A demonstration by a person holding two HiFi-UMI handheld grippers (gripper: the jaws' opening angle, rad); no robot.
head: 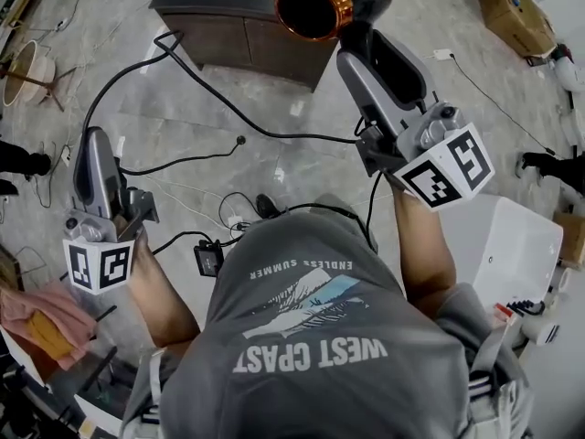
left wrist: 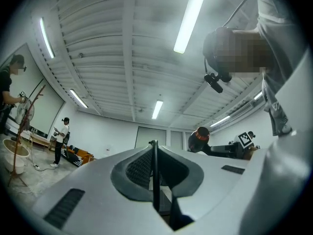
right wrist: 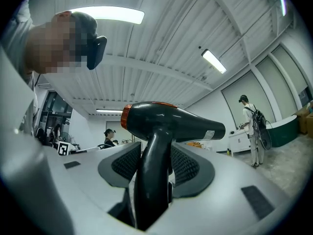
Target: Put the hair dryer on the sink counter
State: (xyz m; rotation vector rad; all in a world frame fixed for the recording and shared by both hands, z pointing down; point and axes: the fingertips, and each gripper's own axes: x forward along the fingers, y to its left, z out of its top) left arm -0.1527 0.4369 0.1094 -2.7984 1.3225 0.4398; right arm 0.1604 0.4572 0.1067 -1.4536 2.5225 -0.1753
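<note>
A black hair dryer [head: 315,3] with an orange rear ring is held high, close to the head camera. My right gripper [head: 369,46] is shut on its handle, and its black cord hangs down toward the floor. In the right gripper view the handle [right wrist: 152,170] stands upright between the ribbed pads, with the barrel [right wrist: 176,121] lying across above them. My left gripper [head: 95,143] is low at the left, points upward, and is shut with nothing in it; its jaws meet in a thin line [left wrist: 154,153]. The dark sink counter [head: 242,39] stands on the floor ahead.
Black cables [head: 196,85] loop over the marbled floor between me and the counter. A white box [head: 512,240] sits at the right, cardboard boxes [head: 516,12] at the far right, and a pink cloth [head: 27,314] at the lower left. Other people stand around the room.
</note>
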